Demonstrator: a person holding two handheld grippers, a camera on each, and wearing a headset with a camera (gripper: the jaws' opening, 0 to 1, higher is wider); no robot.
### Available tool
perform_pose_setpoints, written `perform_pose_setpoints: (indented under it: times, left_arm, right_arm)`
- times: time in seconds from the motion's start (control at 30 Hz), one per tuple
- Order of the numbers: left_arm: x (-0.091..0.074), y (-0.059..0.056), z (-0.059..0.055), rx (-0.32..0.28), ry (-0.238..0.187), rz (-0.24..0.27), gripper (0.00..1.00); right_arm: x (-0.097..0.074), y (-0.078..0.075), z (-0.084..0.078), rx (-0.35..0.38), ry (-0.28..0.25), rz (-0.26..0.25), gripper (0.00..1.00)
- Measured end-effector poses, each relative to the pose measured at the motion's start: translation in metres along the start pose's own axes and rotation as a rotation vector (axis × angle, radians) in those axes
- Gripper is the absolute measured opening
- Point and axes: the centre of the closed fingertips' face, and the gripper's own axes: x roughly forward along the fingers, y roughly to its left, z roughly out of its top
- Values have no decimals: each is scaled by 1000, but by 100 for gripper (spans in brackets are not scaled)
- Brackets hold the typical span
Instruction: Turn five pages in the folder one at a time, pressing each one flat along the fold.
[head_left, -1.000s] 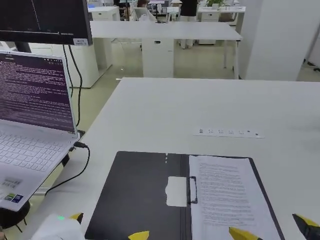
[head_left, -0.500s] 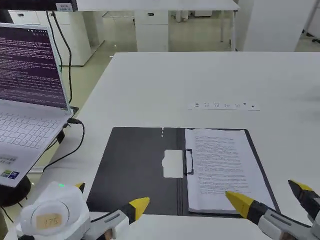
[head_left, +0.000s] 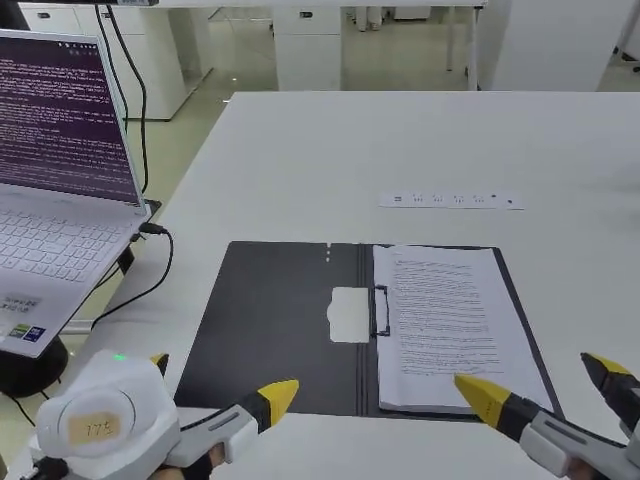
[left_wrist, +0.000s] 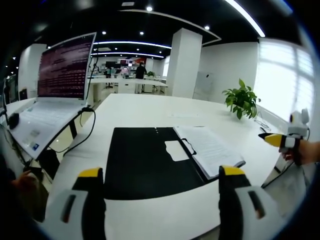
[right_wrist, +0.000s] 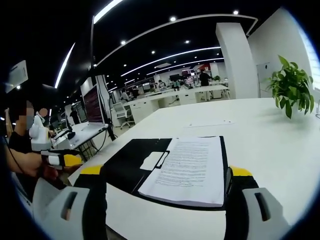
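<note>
**Folder (head_left: 270, 330) lies open on the surface (head_left: 330, 150)**

I hold both tongs spread wide and gripping nothing at the folder's near edge. The left tongs (head_left: 218, 378) hover by its bare black left half. The right tongs (head_left: 535, 378) hover near its right corner. The pages (head_left: 445, 320) lie stacked flat on the right half, beside the centre clip (head_left: 381, 312). A laptop (head_left: 60, 190) stands open to the left.

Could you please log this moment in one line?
folder open | pages stacked right | left claw open, empty | right claw open, empty
</note>
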Motion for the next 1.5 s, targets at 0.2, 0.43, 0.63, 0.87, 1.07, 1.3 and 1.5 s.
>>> perform_pose_setpoints:
  times: [0.2,0.43,0.63,0.87,1.07,1.3,1.5]
  left_arm:
    - [4,-11,-2,11,9,-22,96]
    - [6,-17,3,37,10,-41,96]
    - [11,-22,5,46,12,-49,95]
    - [17,-26,7,49,13,-58,95]
    - [23,-29,5,49,23,-67,95]
    - [40,-53,0,69,47,-139,93]
    - [62,-76,-5,118,77,-214,92]
  right_arm:
    - [-4,-4,-5,0,19,-8,100]
    - [-7,-12,-3,-2,19,-19,100]
    - [-6,-16,1,-3,16,-26,100]
    - [-6,-18,1,8,13,-30,100]
    - [-6,-19,-1,17,18,-34,99]
    - [-7,-19,-4,17,28,-32,99]
    - [-9,-19,-5,10,33,-33,98]
